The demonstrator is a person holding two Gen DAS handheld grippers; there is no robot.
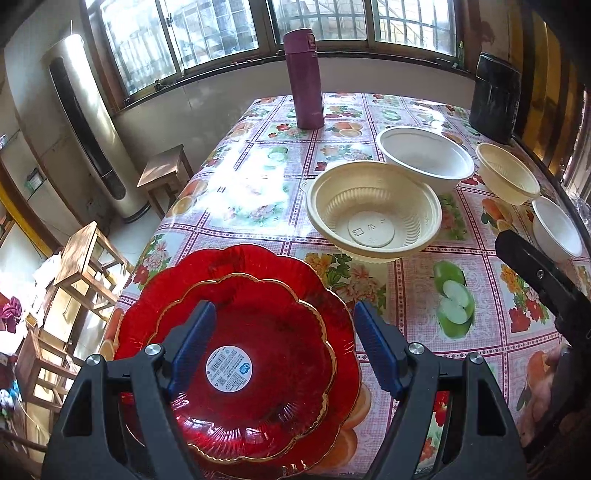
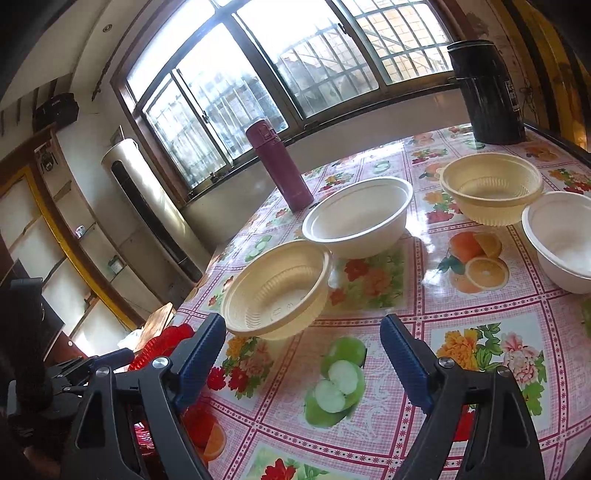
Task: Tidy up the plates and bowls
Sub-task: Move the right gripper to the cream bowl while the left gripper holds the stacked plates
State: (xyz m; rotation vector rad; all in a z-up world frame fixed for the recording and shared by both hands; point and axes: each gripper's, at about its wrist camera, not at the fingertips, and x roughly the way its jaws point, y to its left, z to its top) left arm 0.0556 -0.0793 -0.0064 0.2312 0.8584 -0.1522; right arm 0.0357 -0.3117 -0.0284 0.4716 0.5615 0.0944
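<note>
Both tongs gape wide and empty: the left tongs (image 1: 284,347) hang over the stacked red plates (image 1: 258,295), the right tongs (image 2: 303,354) face the nearest cream bowl (image 2: 277,291) on the desk (image 2: 480,350).

Two red scalloped plates (image 1: 236,314) lie stacked at the table's near corner; four cream and white bowls (image 1: 373,210) stand upright beyond.

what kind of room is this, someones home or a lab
Most likely a lived-in home dining room. A table with a fruit-print oilcloth stands by barred windows, a tall floor air conditioner stands in the corner, and wooden stools sit beside the table.
</note>
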